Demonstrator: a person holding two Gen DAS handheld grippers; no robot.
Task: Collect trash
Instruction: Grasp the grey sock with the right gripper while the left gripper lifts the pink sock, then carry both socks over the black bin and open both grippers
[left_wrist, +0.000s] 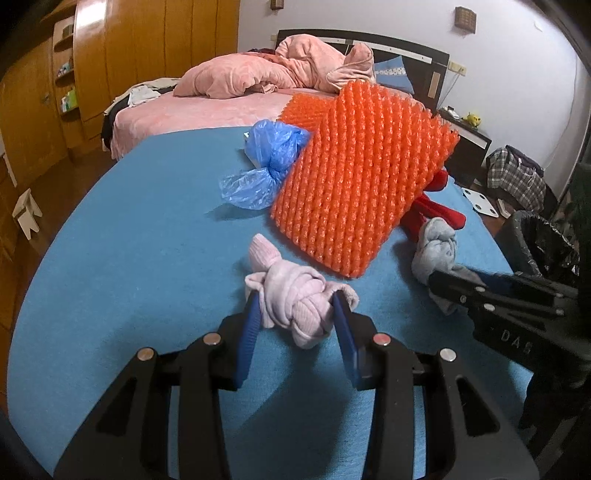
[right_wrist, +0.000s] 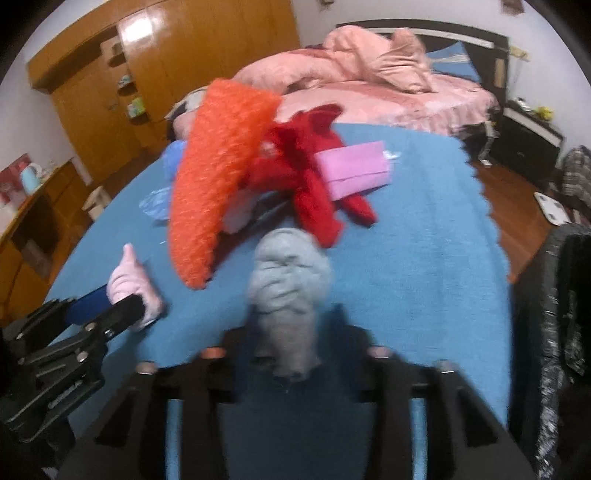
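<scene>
A knotted pink sock bundle (left_wrist: 295, 310) lies on the blue cloth-covered surface (left_wrist: 129, 240), and my left gripper (left_wrist: 297, 317) is shut on it, one blue pad on each side. To its right, my right gripper (left_wrist: 443, 290) is clamped on a knotted grey sock bundle (left_wrist: 436, 240). In the blurred right wrist view the grey bundle (right_wrist: 288, 280) sits between my right gripper's (right_wrist: 288, 343) fingers and hides the pads. The left gripper (right_wrist: 110, 306) shows at the left edge there, holding the pink bundle (right_wrist: 129, 284).
An orange bubble-wrap sheet (left_wrist: 354, 177) leans over a red cloth (right_wrist: 310, 173), with a knotted blue plastic bag (left_wrist: 266, 162) to its left and a pink packet (right_wrist: 354, 170) behind. A black-lined bin (right_wrist: 561, 295) stands at the right edge. A bed with pink bedding (left_wrist: 240, 77) lies beyond.
</scene>
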